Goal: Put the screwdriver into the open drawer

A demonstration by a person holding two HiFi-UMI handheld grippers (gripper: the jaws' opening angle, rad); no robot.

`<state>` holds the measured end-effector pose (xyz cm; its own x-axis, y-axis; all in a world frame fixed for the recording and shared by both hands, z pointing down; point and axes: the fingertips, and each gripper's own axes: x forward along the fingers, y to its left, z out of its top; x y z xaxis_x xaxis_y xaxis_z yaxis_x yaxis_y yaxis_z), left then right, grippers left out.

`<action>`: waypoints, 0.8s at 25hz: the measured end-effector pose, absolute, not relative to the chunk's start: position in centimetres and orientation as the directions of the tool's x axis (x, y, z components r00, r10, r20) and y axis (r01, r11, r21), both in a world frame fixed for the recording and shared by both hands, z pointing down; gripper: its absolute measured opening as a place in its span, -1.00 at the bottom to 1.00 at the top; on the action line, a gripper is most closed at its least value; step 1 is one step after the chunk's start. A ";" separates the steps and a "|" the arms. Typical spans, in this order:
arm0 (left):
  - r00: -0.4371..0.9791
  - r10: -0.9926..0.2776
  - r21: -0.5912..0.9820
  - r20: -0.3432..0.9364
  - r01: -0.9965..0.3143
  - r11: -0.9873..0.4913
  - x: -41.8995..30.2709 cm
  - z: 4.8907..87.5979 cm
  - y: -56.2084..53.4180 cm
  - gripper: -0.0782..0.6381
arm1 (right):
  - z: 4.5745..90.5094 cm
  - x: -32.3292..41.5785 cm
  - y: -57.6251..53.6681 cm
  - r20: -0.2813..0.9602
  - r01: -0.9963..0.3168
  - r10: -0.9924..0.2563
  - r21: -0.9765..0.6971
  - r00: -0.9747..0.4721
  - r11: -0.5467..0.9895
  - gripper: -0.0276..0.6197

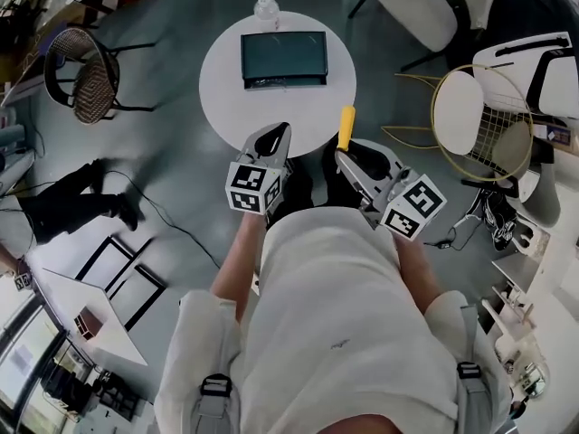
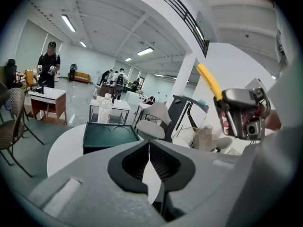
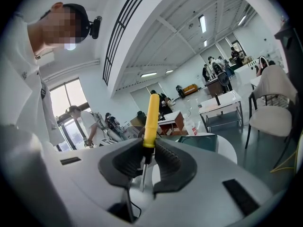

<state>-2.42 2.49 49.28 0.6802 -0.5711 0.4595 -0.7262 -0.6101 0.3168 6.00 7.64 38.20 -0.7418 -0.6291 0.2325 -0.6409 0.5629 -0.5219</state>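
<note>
A dark green drawer box (image 1: 284,59) stands on the round white table (image 1: 226,80), beyond both grippers. My right gripper (image 1: 348,155) is shut on a screwdriver (image 1: 346,127). Its yellow handle (image 3: 151,119) sticks out past the jaws toward the table, and the thin metal shaft runs back between the pads. My left gripper (image 1: 279,136) is shut with nothing in it, held over the table's near edge. In the left gripper view the closed jaws (image 2: 149,148) point at the drawer box (image 2: 110,135), with the right gripper (image 2: 244,110) and the screwdriver (image 2: 209,81) off to the right.
A clear bottle (image 1: 266,9) stands behind the box at the table's far edge. A wicker chair (image 1: 81,70) is at the left and a white chair with a gold wire frame (image 1: 475,120) at the right. Cables lie on the floor at the left.
</note>
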 end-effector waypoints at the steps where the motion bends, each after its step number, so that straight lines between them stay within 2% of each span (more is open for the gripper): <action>1: 0.673 -0.571 0.318 0.469 -0.732 -0.602 -2.3 50.1 2.2 -0.75 | 38.4 6.2 7.6 0.237 -0.640 -0.626 -0.525 -0.743 0.561 -0.65; 17: 0.517 -0.580 0.297 0.629 -0.850 -0.436 -2.6 60.7 -1.6 -0.74 | 40.3 9.0 6.0 0.291 -0.621 -0.567 -0.546 -0.771 0.563 -0.65; 20: 0.498 -0.564 0.297 0.658 -0.861 -0.413 -2.6 62.5 -2.2 -0.66 | 40.6 9.3 5.6 0.296 -0.611 -0.552 -0.552 -0.779 0.567 -0.65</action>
